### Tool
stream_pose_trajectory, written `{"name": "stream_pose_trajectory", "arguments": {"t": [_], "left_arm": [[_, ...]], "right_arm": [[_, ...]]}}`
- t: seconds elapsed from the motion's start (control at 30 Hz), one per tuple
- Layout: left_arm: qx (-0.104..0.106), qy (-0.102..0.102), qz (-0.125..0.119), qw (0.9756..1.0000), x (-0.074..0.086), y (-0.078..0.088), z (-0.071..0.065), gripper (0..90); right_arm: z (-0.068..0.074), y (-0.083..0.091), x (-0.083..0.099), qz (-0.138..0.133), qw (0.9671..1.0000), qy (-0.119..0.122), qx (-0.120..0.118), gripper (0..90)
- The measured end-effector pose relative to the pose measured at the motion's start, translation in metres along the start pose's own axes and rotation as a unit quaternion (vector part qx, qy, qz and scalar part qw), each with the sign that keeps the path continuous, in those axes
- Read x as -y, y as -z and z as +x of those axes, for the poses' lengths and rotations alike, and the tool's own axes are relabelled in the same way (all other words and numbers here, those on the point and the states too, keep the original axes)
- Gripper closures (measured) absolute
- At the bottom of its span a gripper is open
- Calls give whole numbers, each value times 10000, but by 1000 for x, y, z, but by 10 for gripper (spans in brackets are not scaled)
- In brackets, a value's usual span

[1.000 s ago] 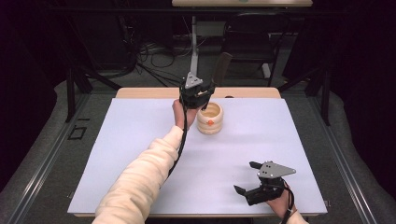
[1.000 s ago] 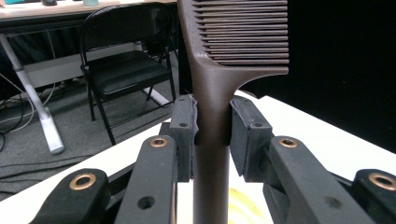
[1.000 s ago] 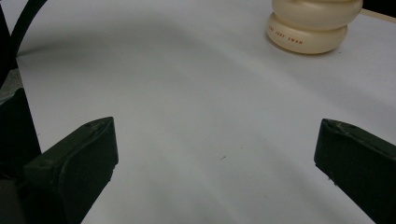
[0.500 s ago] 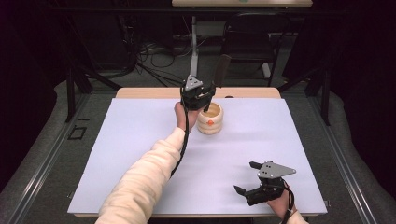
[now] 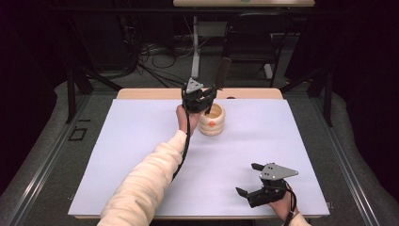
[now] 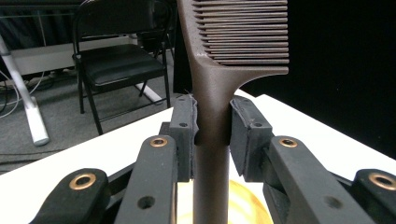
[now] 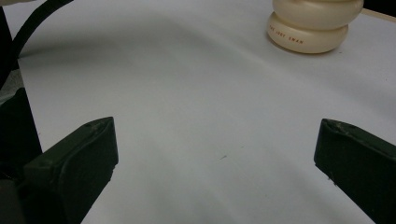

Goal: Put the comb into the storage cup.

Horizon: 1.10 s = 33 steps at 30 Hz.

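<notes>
A dark brown comb stands upright with its teeth at the top. My left gripper is shut on its handle, just above a cream, ring-shaped wooden cup at the back middle of the table. In the left gripper view the pads press on both sides of the comb's handle, and the cup's yellowish inside lies right below. My right gripper rests near the front right edge, open with nothing between its fingers. Beyond the right gripper is bare sheet, with the cup farther off.
A white sheet covers the table, with a wooden edge showing at the back. Behind the table stand a black folding chair and a white stand leg. The left gripper's cable trails along the cream sleeve.
</notes>
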State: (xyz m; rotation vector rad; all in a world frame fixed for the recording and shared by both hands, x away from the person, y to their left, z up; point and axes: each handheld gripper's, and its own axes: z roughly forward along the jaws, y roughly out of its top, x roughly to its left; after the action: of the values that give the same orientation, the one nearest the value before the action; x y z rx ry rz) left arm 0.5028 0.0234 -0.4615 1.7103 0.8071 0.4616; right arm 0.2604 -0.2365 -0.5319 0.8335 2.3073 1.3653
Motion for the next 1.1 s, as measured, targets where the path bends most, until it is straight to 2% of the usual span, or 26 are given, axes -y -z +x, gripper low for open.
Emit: {"name": "stream_pose_trajectory", "arguments": {"t": [0.73, 1.1], "left_arm": [[96, 13, 184, 9998, 17, -3, -1, 722], [184, 18, 249, 9995, 20, -4, -1, 721]], "right_arm": [[0, 0, 0, 4, 10000, -18, -3, 0], [0, 0, 0, 3, 10000, -8, 1, 0]]}}
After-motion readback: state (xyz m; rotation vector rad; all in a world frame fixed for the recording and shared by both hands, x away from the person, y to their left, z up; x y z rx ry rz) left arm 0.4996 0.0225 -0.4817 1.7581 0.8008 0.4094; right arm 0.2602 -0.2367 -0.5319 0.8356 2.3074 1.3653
